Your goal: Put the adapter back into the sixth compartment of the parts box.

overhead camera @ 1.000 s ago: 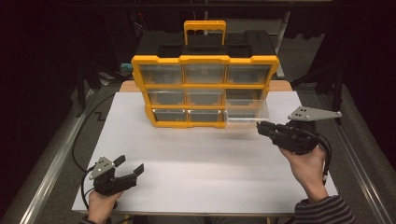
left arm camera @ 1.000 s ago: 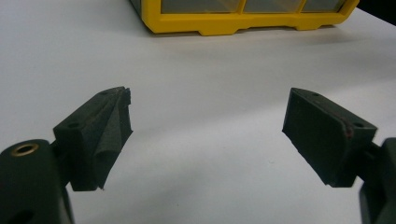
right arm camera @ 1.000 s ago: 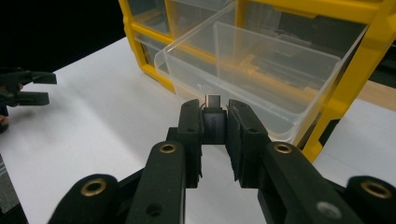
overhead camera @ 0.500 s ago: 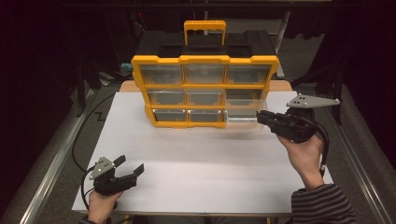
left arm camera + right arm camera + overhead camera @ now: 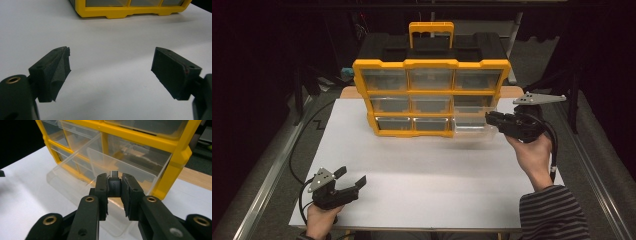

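Observation:
A yellow organiser (image 5: 432, 97) with clear drawers stands upright at the back of the white table. Its bottom right drawer (image 5: 474, 127) is pulled out toward the front. My right gripper (image 5: 490, 119) hovers just right of that drawer's open end, shut on a small dark USB-C adapter (image 5: 114, 185) whose metal plug points up over the clear drawer (image 5: 82, 167). My left gripper (image 5: 352, 181) rests low at the table's front left, open, with nothing between its jaws; in the left gripper view the left gripper (image 5: 110, 68) faces the organiser's yellow base (image 5: 130, 11).
A black case with a yellow handle (image 5: 431, 32) sits behind the organiser. The white tabletop (image 5: 437, 175) is bordered by metal rails (image 5: 267, 180). A cable (image 5: 299, 150) trails off the left edge.
My right gripper has moved up and slightly toward the pulled-out drawer with the adapter in it. The left gripper has stayed put.

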